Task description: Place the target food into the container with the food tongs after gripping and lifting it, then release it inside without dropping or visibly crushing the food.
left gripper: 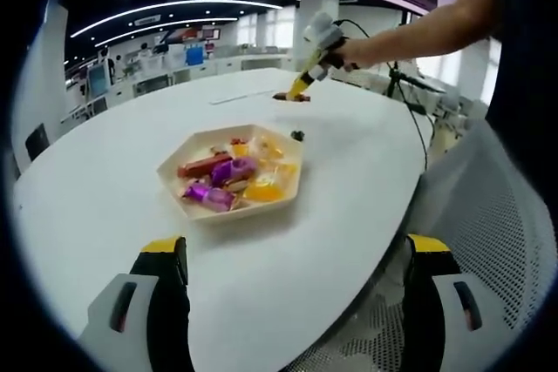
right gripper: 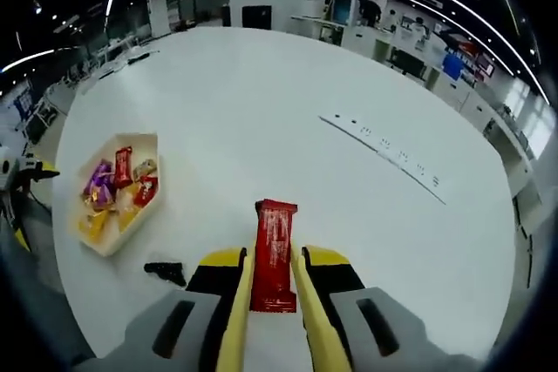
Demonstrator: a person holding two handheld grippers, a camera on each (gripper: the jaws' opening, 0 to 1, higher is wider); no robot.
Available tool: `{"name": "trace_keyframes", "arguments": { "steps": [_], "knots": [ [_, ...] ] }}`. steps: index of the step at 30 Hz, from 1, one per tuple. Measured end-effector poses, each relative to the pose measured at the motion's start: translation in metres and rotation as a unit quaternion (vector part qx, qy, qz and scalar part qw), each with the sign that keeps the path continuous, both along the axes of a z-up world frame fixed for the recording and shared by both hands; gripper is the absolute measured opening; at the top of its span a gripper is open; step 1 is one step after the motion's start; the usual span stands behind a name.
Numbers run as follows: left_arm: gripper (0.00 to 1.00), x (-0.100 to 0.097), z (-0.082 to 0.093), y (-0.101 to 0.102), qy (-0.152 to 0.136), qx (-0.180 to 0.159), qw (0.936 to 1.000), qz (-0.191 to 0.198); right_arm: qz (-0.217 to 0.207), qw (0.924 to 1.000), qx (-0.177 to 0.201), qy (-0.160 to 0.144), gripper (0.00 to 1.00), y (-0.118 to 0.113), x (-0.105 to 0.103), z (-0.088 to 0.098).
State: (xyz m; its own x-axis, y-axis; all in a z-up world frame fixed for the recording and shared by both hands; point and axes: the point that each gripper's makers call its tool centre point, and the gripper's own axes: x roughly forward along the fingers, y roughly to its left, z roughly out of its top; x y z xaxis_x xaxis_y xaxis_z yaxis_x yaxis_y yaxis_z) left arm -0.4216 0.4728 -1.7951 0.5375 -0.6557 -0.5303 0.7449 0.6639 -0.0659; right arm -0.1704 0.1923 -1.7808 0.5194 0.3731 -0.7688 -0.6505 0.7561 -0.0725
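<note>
Two claws: right claw [right gripper: 272,289] pinches a red bar [right gripper: 274,254], lower end hidden; left claw [left gripper: 292,267] spread.

A red wrapped bar [right gripper: 273,254] stands lengthwise between yellow jaws; the hexagonal tray [left gripper: 288,200] of wrapped sweets sits well apart.

Left hand-held gripper [left gripper: 295,259] jaws wide apart; right hand-held gripper [right gripper: 272,285] clamped w/ arm outstretched.
</note>
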Motion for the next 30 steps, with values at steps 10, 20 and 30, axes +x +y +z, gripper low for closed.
{"name": "trace_keyframes", "arguments": {
  "steps": [10,20,30],
  "knots": [
    [1.0,0.001,0.002,0.001,-0.005,-0.001,1.0,0.002,0.023,0.9996,0.011,-0.011,0.24,0.025,-0.001,0.022],
    [1.0,0.002,0.001,0.003,-0.008,0.003,1.0,0.005,0.065,0.9976,0.014,-0.02,0.24,0.068,-0.01,0.032],
    [0.99,0.003,0.002,0.003,-0.016,0.008,0.9998,0.005,0.126,0.9915,0.024,-0.023,0.24,0.134,-0.022,0.046]
  ]
}}
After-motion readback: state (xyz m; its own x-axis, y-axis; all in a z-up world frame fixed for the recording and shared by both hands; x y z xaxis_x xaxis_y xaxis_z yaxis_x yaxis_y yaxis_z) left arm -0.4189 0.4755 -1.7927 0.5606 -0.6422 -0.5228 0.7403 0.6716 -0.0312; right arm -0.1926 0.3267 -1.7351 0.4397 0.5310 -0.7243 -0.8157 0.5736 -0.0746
